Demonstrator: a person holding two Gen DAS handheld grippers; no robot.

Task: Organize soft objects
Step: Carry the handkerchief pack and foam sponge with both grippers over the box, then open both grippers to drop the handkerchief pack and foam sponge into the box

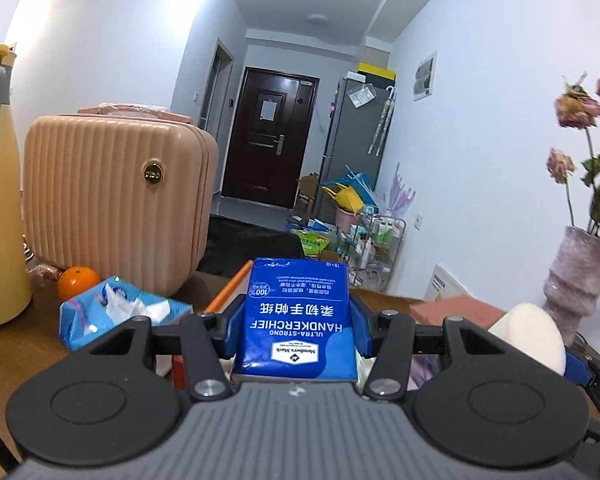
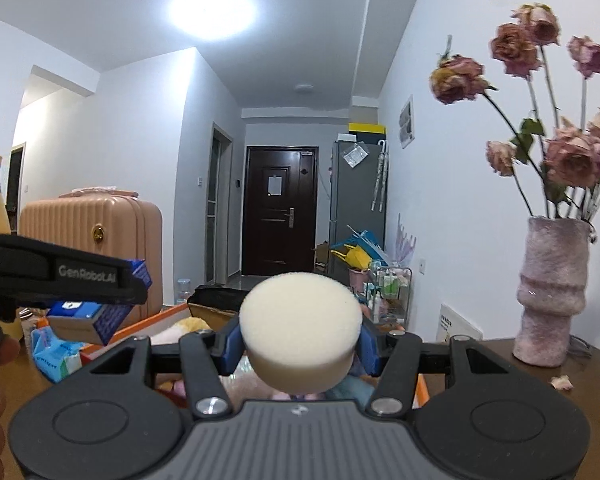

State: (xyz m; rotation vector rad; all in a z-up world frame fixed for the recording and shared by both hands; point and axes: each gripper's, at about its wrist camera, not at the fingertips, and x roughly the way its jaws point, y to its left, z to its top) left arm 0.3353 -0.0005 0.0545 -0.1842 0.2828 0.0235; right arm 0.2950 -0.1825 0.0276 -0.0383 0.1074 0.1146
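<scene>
A glossy blue tissue pack (image 1: 298, 320) is clamped between the left gripper (image 1: 298, 330) pads; a round, porous cream sponge (image 2: 300, 326) is pinched by the right gripper (image 2: 300, 346), above the wooden table (image 2: 500, 376).

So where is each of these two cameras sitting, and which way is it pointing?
Left wrist view: sits on the left claw, looking along its fingers down the room toward the dark door; the claw grips a blue tissue pack.
Right wrist view: sits on the right claw, facing the same door; it grips a round sponge, with the left claw at the left edge.
Shared: the door, pink suitcase, vase of flowers, and each other's load.
</scene>
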